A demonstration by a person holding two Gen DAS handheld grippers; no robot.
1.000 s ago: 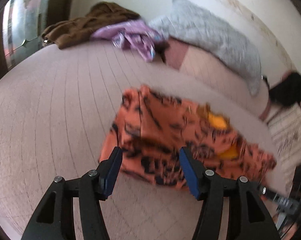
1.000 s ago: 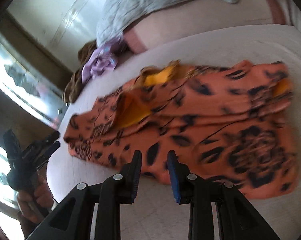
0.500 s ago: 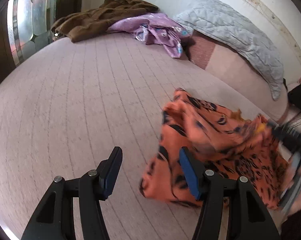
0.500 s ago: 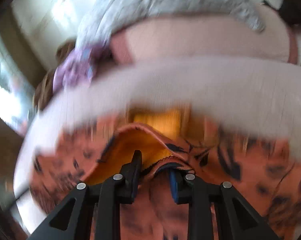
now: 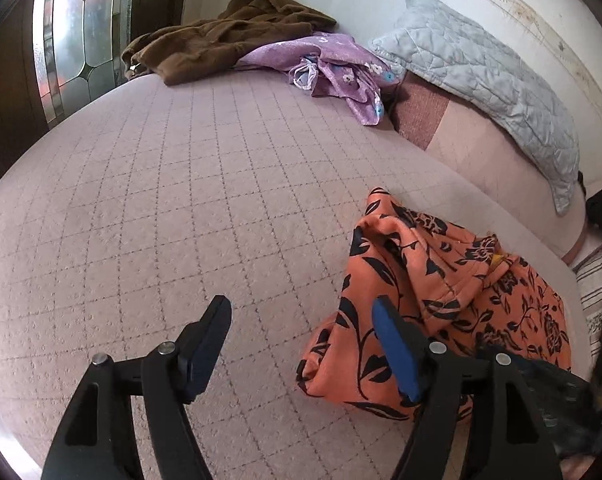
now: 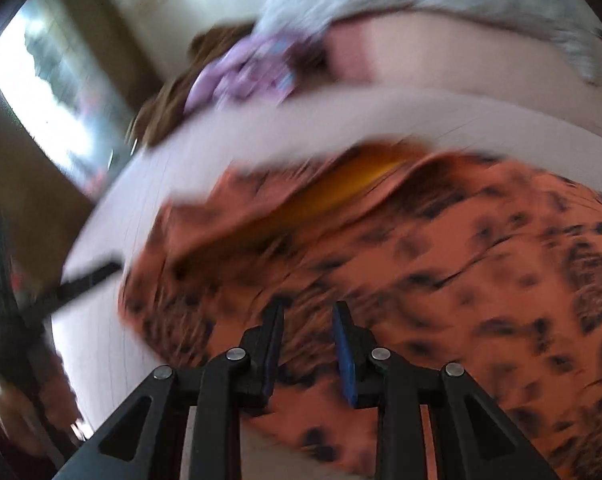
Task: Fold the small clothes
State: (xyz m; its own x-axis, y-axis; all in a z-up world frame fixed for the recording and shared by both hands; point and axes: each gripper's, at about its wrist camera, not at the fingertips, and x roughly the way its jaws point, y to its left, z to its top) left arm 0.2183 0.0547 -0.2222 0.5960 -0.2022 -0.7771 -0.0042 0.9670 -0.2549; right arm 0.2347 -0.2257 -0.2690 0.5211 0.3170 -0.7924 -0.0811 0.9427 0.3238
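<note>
Orange floral garment [image 5: 433,304] bunched on bed [image 5: 181,200]; left tongs [image 5: 301,344] wide open, right tongs [image 6: 307,336] parted, both empty.

No readable text, no labels, no brands, no numbers, no signs anywhere

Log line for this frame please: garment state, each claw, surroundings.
orange black-floral garment: bunched on pink quilted bed | left claw: open, empty, beside garment | right claw: open, over garment, blurred
</note>
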